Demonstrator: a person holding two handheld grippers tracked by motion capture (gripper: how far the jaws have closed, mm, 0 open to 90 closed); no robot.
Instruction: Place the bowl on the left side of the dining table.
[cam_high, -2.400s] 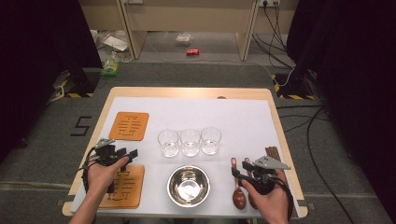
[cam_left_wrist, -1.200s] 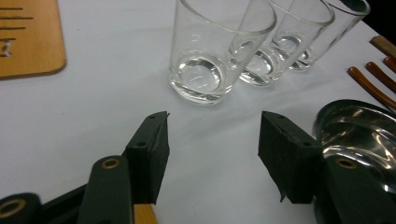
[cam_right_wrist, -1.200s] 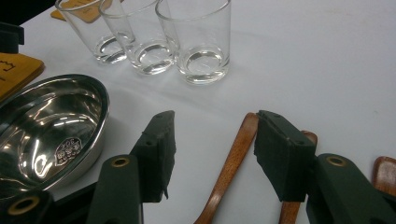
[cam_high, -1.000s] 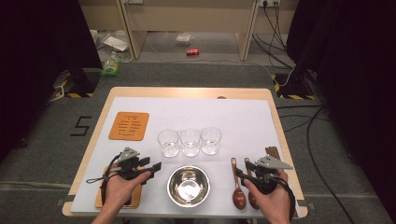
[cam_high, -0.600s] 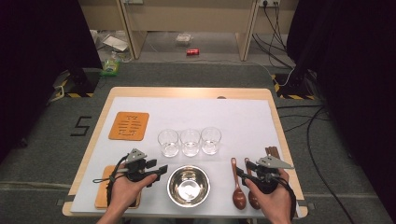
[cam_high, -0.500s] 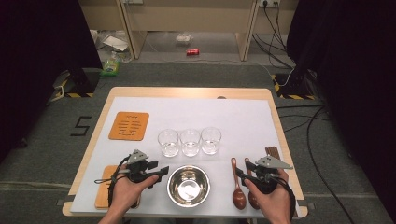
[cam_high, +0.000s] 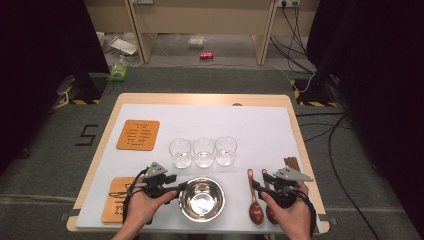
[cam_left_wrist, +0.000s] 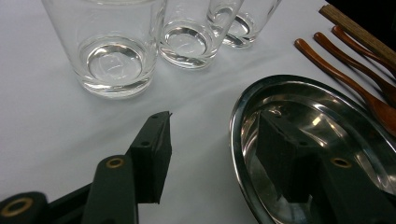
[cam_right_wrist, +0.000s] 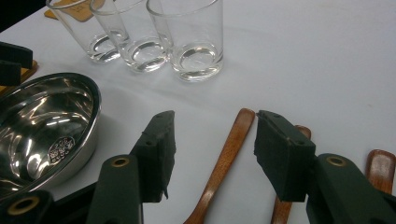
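We see a shiny round steel bowl (cam_high: 202, 199) standing upright and empty at the table's near edge, at six o'clock from three clear glasses (cam_high: 203, 152), with a brown wooden spoon (cam_high: 254, 199) lying lengthwise at its three o'clock.

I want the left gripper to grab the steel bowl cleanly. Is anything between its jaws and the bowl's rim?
Nothing visible blocks it. The left gripper already straddles the near rim of the shiny steel bowl: one jaw outside over the white table cover, the other inside. The jaws have just been closing, the pads not yet pressing the rim.
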